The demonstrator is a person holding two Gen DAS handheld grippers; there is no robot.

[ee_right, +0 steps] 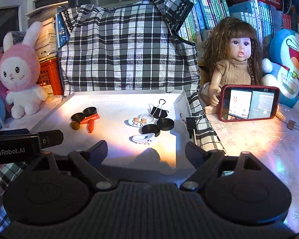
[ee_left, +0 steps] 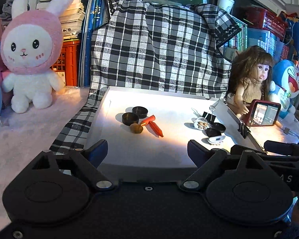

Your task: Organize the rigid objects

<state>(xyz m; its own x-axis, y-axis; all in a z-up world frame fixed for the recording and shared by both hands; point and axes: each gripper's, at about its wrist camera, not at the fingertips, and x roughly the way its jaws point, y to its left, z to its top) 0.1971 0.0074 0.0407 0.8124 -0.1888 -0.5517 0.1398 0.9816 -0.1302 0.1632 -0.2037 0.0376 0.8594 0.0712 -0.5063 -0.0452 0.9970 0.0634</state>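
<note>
A white tray (ee_left: 169, 159) holds two groups of small objects. On its left lie two black round caps (ee_left: 130, 118), a brown nut-like piece (ee_left: 136, 128) and two red pens (ee_left: 154, 127). On its right sit a clear dome (ee_left: 201, 123), two black lids (ee_left: 214, 131), a white hair clip (ee_left: 216, 140) and a black binder clip (ee_left: 209, 117). My left gripper (ee_left: 147, 151) stands open over the tray's near edge with nothing between its fingers. My right gripper (ee_right: 146, 151) is open too, in front of the white hair clip (ee_right: 144, 138), apart from it. A bear ornament (ee_right: 138, 121) lies beside the clear dome (ee_right: 147, 117).
A checked cloth (ee_left: 159, 49) drapes behind and beside the tray. A pink rabbit plush (ee_left: 31, 59) stands at the left. A doll (ee_right: 237, 59) and a red-cased phone (ee_right: 250, 102) stand at the right, with a blue plush (ee_right: 288, 65). Books fill the back.
</note>
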